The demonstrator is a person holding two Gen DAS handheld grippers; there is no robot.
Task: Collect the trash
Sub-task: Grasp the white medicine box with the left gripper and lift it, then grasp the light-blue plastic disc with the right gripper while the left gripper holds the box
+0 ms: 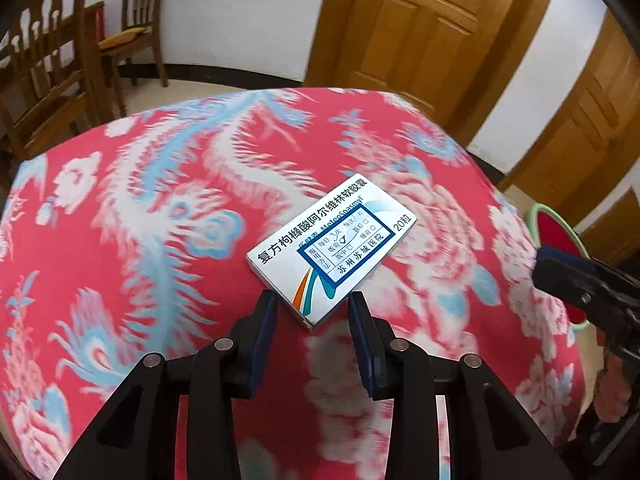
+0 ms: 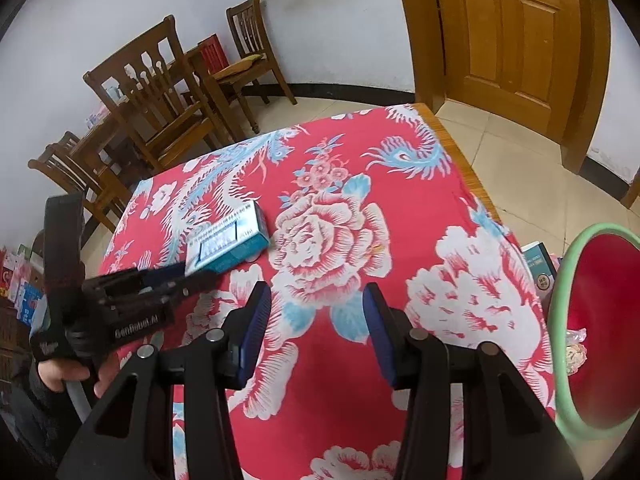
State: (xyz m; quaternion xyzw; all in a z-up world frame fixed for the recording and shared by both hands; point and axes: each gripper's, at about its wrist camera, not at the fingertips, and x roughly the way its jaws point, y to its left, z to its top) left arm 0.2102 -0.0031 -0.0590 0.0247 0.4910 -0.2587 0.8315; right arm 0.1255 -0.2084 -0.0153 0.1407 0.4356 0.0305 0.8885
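A white and blue medicine box (image 1: 332,248) sits at an angle over the red flowered tablecloth (image 1: 160,208). Its near corner is pinched between the blue pads of my left gripper (image 1: 312,306), which is shut on it. The box looks sharp while the cloth under it is blurred. From the right wrist view the same box (image 2: 228,240) shows at the left, with the left gripper (image 2: 176,274) reaching it from the left. My right gripper (image 2: 316,312) hovers over the cloth (image 2: 340,360), open with nothing between its fingers. It also shows as a dark shape at the right edge, right gripper (image 1: 568,280).
A green-rimmed bin with a red liner (image 2: 592,320) stands beside the table's right edge, with some wrappers (image 2: 576,348) inside; the bin (image 1: 556,232) also shows at the right. Another box (image 2: 540,268) lies on the floor past it. Wooden chairs (image 2: 160,112) and doors (image 2: 508,40) stand behind.
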